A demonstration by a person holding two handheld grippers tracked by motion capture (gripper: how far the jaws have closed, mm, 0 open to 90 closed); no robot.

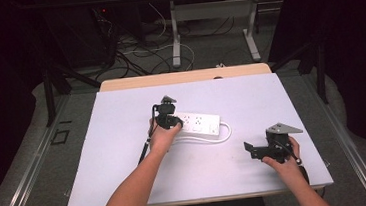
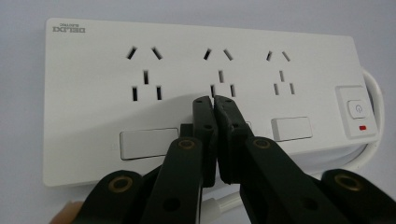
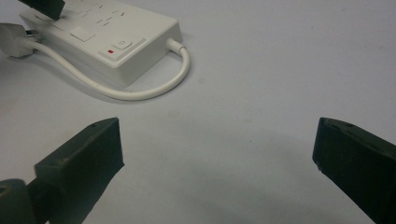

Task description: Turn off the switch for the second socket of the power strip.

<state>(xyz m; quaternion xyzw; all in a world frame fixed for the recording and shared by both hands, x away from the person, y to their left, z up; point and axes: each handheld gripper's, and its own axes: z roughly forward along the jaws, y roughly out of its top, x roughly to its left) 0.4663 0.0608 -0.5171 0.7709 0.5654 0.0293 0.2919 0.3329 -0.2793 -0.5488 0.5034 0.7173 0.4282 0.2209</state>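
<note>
While the left tool rests tip-down on the white power strip, its jaws are pressed together with nothing between them, the tips just below the middle socket group and between two blank rectangular covers. To the tool's right on the strip's face sit a third socket group, then a rocker switch with a small red mark under it. The strip lies flat on the pale counter, its white cord looping out from the switch end and back along the near side. The right tool is held well apart from the strip, low over bare counter, jaws spread wide and empty. From that tool the strip lies ahead and to its left, switch end nearest.
</note>
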